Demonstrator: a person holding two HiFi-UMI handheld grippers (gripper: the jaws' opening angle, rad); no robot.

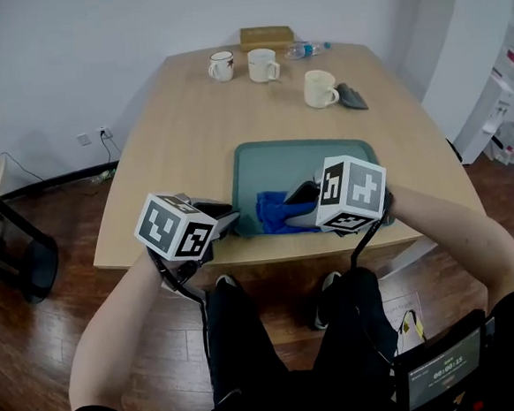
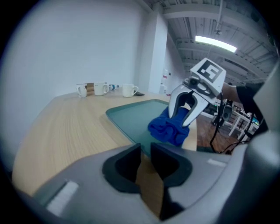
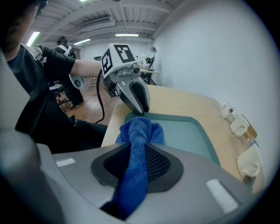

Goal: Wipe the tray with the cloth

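Altogether the table carries one teal tray, one blue cloth, three white mugs, one grey rag, one clear bottle and one flat brown box. Two mugs stand side by side well beyond the tray's far edge. The third mug stands nearer the tray, with the grey rag touching it on the right. The box and the bottle lie farthest from the tray, behind the pair of mugs.

Both of the person's forearms reach in from the near side of the table and slope down toward the tray's near edge, one on each side of it. Each hand carries one marker cube above its tongs.

The left tongs point down at the tray's near left corner. Their tips come nearly together there, pinching the tray's rim.

The right tongs tilt down more steeply over the near part of the tray. They are clamped on the blue cloth, which runs up between the pads as a bunched strip. The rest of the cloth sits crumpled on the tray's floor, close to its near edge and just to the right of the left tongs.
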